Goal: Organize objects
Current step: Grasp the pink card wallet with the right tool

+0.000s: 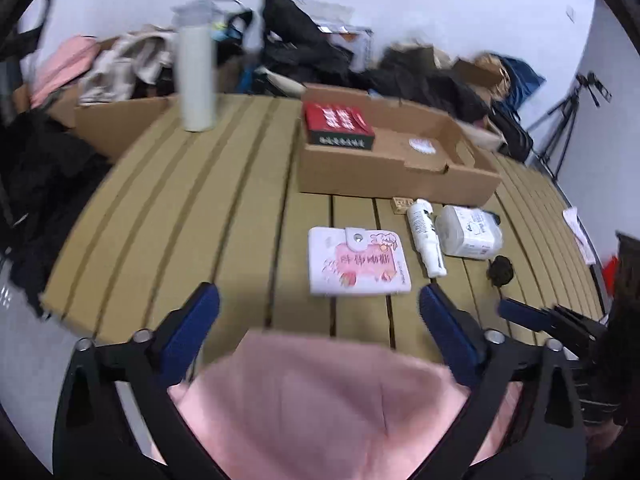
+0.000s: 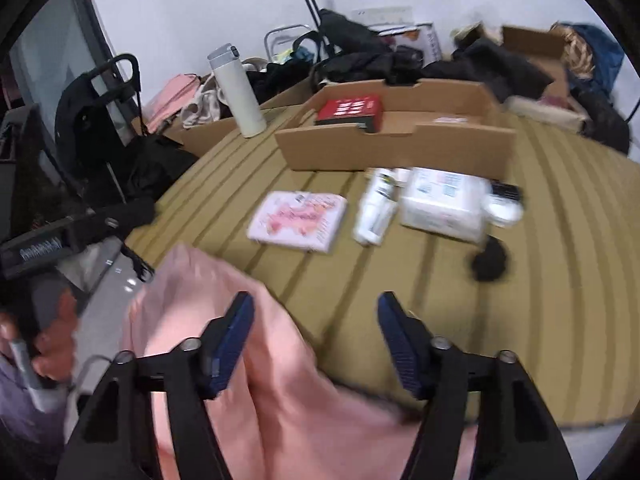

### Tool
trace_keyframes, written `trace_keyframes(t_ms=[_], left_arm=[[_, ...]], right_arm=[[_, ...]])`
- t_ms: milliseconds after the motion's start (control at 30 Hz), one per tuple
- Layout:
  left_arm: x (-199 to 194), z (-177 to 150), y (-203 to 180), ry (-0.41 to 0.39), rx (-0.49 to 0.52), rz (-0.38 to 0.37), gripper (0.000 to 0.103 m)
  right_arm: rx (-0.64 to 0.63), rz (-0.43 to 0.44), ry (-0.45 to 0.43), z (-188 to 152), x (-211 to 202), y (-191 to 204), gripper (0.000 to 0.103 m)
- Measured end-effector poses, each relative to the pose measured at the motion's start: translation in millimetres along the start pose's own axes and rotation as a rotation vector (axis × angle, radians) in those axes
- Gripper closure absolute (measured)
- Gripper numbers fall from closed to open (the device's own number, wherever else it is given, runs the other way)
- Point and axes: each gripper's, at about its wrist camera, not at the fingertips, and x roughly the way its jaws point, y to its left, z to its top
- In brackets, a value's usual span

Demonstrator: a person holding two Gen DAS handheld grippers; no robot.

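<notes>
Both grippers hang over the near edge of the slatted table (image 1: 224, 216) with nothing between their fingers: the left gripper (image 1: 319, 304) spread wide, the right gripper (image 2: 316, 312) likewise parted. Pink cloth (image 1: 320, 400) lies under both, draped over the near edge. Beyond it sit a pink-and-white wallet (image 1: 358, 262), a white spray bottle (image 1: 426, 236), a white packet (image 1: 470, 232) and a small black lump (image 1: 500, 270), in a row just before the cardboard tray (image 1: 392, 176), which holds a red box (image 1: 338, 124). Bare slats stretch left toward a white flask (image 1: 196, 76) near the far edge.
</notes>
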Motion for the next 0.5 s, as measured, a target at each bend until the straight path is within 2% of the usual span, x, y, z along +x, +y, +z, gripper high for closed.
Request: trace_keyframes(t_ms=[133, 200, 267, 300, 400, 433, 467, 500], left_arm=[[58, 9, 5, 0.077, -0.002, 0.021, 0.037], [80, 8, 10, 0.121, -0.027, -0.006, 0.039], [94, 5, 15, 0.152, -0.059, -0.027, 0.048], [101, 4, 19, 0.175, -0.079, -0.044, 0.049], [101, 1, 24, 0.15, -0.1, -0.072, 0.049], [100, 0, 25, 0.142, -0.102, -0.077, 0.054], [100, -2, 25, 0.137, -0.103, -0.086, 0.07], [99, -4, 24, 0.138, -0.112, -0.123, 0.076]], right_arm=[[0.02, 0.024, 0.055, 24, 52, 2, 0.045], [0.027, -0.011, 0.084, 32, 76, 0, 0.047], [0.04, -0.023, 0.097, 35, 90, -3, 0.049], [0.044, -0.029, 0.105, 37, 97, -5, 0.05], [0.032, -0.055, 0.11, 36, 108, -8, 0.056], [0.024, -0.056, 0.107, 36, 110, -7, 0.058], [0.021, -0.053, 0.108, 37, 110, -7, 0.06], [0.02, -0.051, 0.108, 38, 110, -6, 0.062]])
